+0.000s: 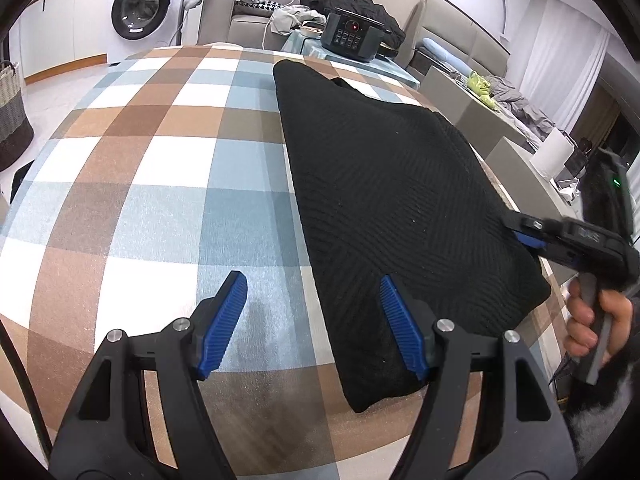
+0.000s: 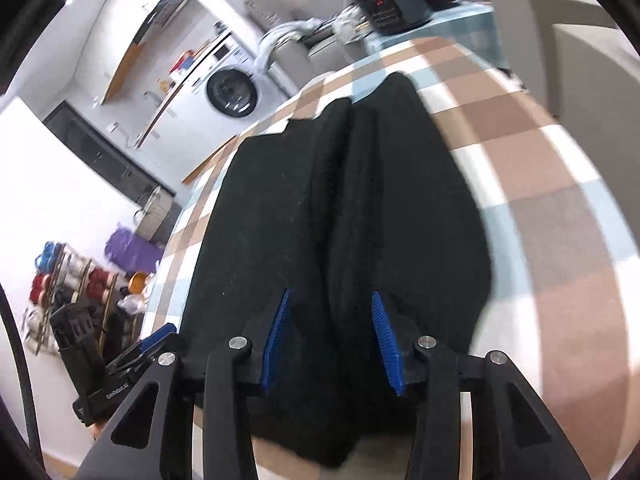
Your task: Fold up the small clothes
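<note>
A black knitted garment [image 1: 384, 196] lies folded lengthwise on the checked tablecloth [image 1: 160, 168]. My left gripper [image 1: 314, 292] is open, low over the cloth at the garment's near left edge, its right pad over the fabric. My right gripper [image 1: 520, 230] shows at the garment's right edge in the left wrist view. In the right wrist view the right gripper [image 2: 330, 320] is open, its blue pads [image 2: 384, 340] astride a raised fold of the garment [image 2: 280, 200]. The left gripper [image 2: 156, 340] shows at lower left there.
A black cooker [image 1: 352, 34] stands on a second table beyond the far edge. A washing machine [image 1: 140, 8] and sofa are behind. A woven basket [image 1: 12, 116] stands on the floor at left. Grey chairs [image 1: 456, 96] line the right side.
</note>
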`<act>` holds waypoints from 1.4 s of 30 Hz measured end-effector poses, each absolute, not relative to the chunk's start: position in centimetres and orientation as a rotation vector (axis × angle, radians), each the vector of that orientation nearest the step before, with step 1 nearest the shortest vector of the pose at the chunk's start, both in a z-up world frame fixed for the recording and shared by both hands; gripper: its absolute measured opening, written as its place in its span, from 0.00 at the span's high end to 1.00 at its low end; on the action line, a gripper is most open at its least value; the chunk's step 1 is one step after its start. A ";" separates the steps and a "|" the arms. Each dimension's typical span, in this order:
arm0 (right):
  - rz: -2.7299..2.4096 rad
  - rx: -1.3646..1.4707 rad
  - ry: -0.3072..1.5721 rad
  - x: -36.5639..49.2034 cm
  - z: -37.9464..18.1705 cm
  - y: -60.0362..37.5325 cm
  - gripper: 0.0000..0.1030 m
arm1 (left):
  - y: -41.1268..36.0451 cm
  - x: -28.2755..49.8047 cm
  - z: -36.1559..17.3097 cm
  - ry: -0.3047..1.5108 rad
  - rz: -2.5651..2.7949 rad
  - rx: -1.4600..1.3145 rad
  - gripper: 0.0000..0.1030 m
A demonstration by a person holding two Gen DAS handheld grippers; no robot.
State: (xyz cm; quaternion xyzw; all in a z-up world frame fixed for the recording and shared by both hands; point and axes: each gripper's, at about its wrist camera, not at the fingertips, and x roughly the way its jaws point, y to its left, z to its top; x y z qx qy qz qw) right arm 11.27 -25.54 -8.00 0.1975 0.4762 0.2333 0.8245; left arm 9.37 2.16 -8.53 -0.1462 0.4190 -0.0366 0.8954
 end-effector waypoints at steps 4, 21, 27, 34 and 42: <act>0.521 0.361 1.024 14.2 -9.0 -23.6 0.60 | 2.1 9.6 -8.4 0.863 -0.072 -0.304 0.35; 0.305 0.205 0.988 14.4 -7.1 -25.5 0.70 | 0.8 11.1 -8.0 0.864 -0.137 -0.353 0.35; 0.348 0.315 0.973 12.9 -7.0 -27.1 0.66 | 0.2 14.8 -9.7 0.917 -0.160 -0.440 0.35; 0.383 0.379 0.983 12.0 -8.2 -27.6 0.66 | 0.0 18.1 -10.4 0.905 -0.170 -0.521 0.89; 0.483 0.395 1.033 11.4 -8.6 -24.1 0.67 | 3.8 15.1 -8.9 0.839 -0.075 -0.489 0.92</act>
